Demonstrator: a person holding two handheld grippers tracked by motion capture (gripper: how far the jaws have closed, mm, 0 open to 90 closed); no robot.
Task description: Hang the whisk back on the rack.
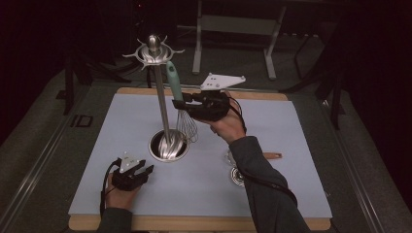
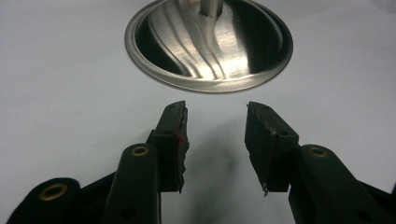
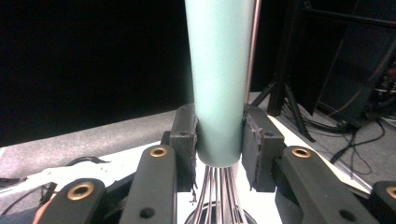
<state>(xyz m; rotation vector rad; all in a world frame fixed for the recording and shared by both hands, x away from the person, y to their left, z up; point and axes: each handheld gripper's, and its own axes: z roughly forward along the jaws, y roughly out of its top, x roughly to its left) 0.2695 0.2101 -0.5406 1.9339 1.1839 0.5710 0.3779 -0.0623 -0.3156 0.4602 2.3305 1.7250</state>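
Whisk at the rack, right jaws on its handle

Your mat (image 1: 272, 184) covers the table. The utensil stand (image 1: 160, 97) rises from its round steel base (image 1: 168, 145) near centre. The whisk (image 1: 180, 104) hangs upright just at 3 o'clock of the pole, wires low, teal handle up. Your right gripper (image 1: 183, 103) has its pads clamped on the handle's lower end (image 3: 219, 93). Your left gripper (image 1: 144, 171) rests at 7 o'clock of the base, jaws apart, nothing between.

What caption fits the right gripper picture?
Right gripper clamps the whisk by its mint-green handle.
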